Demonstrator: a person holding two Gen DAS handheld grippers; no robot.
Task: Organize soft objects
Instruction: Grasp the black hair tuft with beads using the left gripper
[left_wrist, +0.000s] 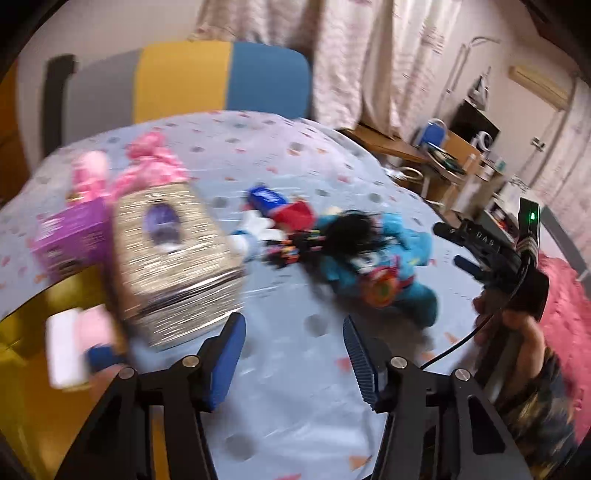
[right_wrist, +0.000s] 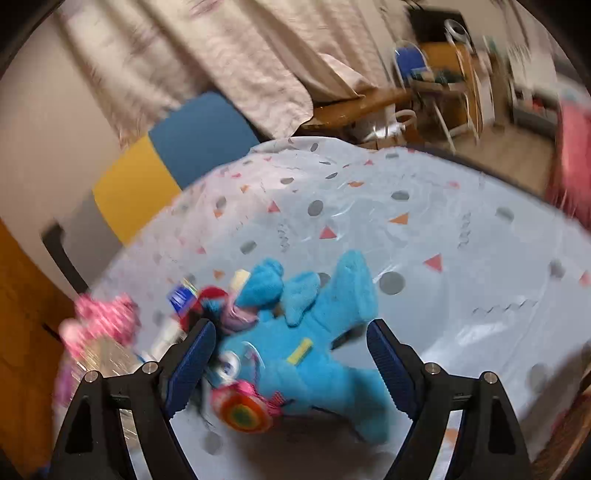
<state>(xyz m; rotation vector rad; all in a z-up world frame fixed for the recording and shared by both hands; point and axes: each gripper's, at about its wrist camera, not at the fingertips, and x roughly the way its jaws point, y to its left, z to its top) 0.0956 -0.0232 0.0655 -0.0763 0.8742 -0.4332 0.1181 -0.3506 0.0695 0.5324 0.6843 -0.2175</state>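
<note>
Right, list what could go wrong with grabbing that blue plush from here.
1. The right tongs stand open over the blue plush toy, which lies against a red and blue toy; closing now might pinch both.
2. The orange disc on the plush sits near the left pad and could snag.
3. Both views are blurred, so aim may be off.

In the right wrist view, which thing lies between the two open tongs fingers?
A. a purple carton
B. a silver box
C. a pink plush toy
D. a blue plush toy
D: the blue plush toy lies on the patterned sheet, framed by the open right tongs, whose pads do not press on it.
</note>
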